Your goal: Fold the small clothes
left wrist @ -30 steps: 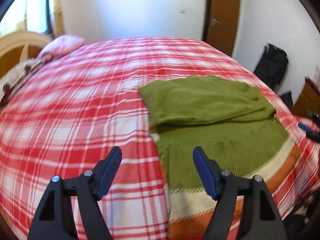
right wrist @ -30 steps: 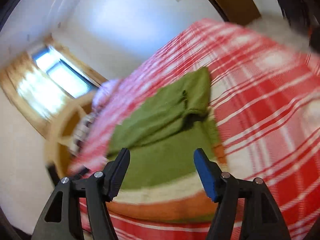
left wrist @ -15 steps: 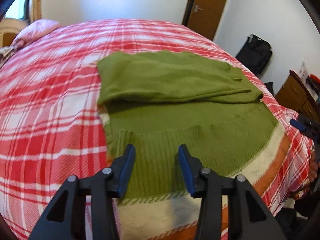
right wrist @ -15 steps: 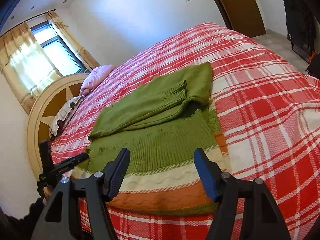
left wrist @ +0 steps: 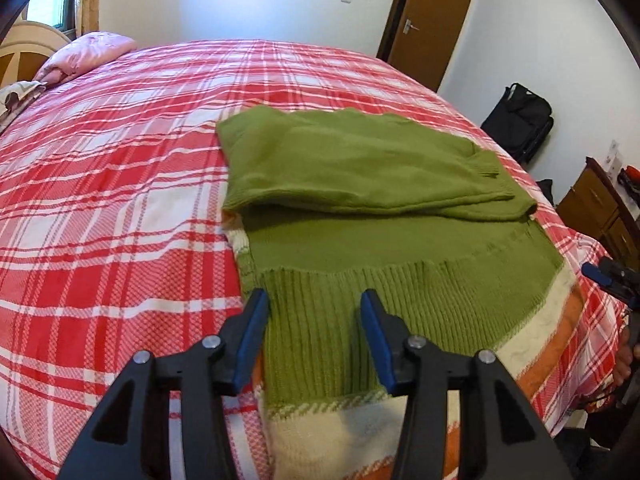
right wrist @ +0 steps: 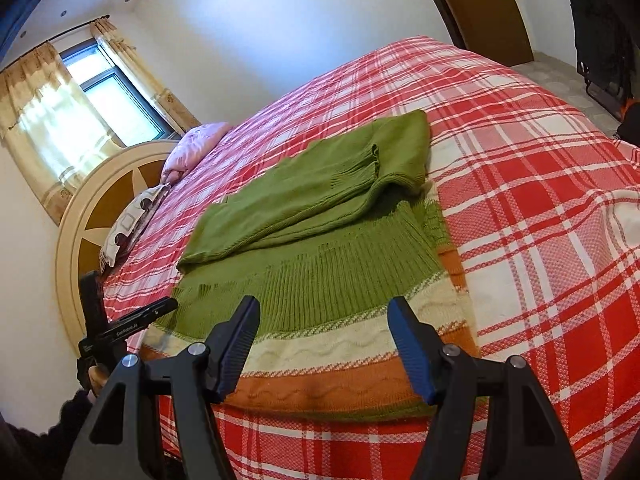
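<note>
Left wrist view: the green sweater (left wrist: pixel 360 184), cream and orange at its hem, lay partly folded near the bed (left wrist: pixel 120 168) edge; the left gripper (left wrist: pixel 314 320) hovered over its ribbing, jaws opening, gripping nothing.

Right wrist view: the right gripper (right wrist: pixel 322 334) stood with fingers apart above the striped hem.

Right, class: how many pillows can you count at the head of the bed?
2. A pink pillow lies by the headboard on the side nearer the window; a patterned pillow lies beside it, nearer the camera. The bedspread may hide others.
</note>
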`<action>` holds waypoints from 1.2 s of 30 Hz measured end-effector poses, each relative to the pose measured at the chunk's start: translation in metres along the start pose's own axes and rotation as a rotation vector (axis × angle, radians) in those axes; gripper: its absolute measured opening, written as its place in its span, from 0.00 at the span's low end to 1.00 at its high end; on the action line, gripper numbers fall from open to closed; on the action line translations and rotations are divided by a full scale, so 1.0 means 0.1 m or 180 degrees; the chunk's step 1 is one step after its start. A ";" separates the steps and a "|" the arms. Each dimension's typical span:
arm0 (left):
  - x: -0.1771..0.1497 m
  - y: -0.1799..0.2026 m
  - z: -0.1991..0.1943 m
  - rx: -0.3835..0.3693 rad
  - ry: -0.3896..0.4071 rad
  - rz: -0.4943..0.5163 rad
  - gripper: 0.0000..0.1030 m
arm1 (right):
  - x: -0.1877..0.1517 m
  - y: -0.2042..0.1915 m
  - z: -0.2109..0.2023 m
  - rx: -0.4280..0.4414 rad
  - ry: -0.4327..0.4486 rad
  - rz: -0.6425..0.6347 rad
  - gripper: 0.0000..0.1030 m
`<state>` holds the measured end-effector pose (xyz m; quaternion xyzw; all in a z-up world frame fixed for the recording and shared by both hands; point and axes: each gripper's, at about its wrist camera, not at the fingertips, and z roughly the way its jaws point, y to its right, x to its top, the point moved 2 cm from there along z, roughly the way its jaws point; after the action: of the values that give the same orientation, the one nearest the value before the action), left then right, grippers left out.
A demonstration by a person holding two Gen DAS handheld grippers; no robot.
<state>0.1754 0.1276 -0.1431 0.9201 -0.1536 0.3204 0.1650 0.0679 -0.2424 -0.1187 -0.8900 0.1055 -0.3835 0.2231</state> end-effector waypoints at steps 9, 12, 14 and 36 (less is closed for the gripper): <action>0.00 -0.06 0.01 0.0105 -0.0024 -0.0001 0.49 | -0.03 -0.02 0.05 0.0029 -0.0040 0.0016 0.65; 0.00 -0.04 0.03 0.0072 -0.0032 -0.0003 0.49 | -0.03 -0.03 0.03 0.0007 -0.0029 -0.0009 0.65; -0.01 -0.01 0.01 -0.0008 -0.0027 0.0017 0.48 | -0.03 -0.02 0.02 -0.0011 -0.0023 -0.0008 0.65; -0.06 0.14 0.09 -0.0053 -0.0111 -0.0056 0.23 | 0.34 0.06 0.67 -0.0870 -0.0132 -0.1020 0.65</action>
<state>0.1700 0.1121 -0.1508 0.9254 -0.1510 0.3015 0.1727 0.1405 -0.2388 -0.1408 -0.9250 0.0091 -0.3778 0.0385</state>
